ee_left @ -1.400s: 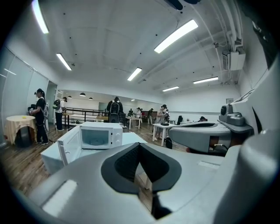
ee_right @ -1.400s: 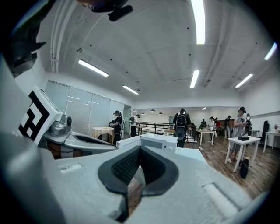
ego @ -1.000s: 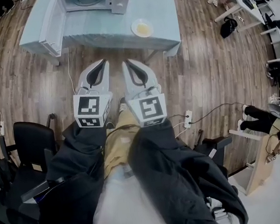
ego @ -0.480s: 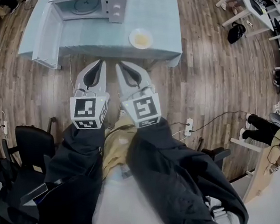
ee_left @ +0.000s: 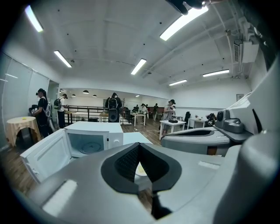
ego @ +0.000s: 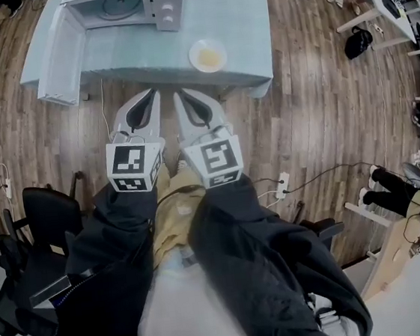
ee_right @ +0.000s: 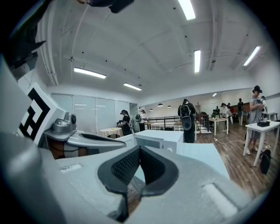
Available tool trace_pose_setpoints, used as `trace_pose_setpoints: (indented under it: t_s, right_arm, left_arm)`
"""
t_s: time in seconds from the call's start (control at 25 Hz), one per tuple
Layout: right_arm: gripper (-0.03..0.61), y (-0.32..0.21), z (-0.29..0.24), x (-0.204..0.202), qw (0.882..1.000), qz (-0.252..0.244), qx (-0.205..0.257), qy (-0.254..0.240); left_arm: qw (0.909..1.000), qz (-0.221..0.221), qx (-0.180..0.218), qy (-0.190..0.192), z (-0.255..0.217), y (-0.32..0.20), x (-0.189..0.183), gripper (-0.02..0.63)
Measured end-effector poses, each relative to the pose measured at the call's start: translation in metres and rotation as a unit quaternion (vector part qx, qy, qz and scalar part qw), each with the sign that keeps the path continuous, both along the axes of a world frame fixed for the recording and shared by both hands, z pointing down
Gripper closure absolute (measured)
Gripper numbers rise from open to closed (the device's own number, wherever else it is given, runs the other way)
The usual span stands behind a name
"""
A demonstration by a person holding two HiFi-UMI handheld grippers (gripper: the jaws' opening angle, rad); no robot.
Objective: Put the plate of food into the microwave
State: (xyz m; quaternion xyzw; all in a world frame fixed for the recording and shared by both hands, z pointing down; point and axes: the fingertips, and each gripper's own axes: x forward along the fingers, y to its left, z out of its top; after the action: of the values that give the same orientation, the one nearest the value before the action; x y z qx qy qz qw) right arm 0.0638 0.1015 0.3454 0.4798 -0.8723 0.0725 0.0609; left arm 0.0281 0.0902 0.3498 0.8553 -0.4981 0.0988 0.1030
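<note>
Before the plate, right tongs nearer.

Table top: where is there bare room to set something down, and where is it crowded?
Bare cloth on the table lies right of the microwave and behind the plate, out to the right edge. A second patch lies in front of the microwave, left of the plate. The left end is crowded: the open door takes it.
</note>
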Motion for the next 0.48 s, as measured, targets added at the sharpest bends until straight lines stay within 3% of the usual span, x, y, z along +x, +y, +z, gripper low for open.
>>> trace_pose_setpoints:
  t_s: [0.2,0.48]
  right_arm:
    - [0.577,-0.016,0.015,-0.007,1.000,0.003,-0.017,0.010]
    - [0.577,-0.067,0.013,0.007,0.998,0.048,-0.016,0.030]
  left_arm:
    - [0.9997,0.008,-0.019,0.010,0.016,-0.024,-0.004,0.617]
    - [0.9974,0.066,-0.010,0.026,0.013,-0.077,0.017,0.617]
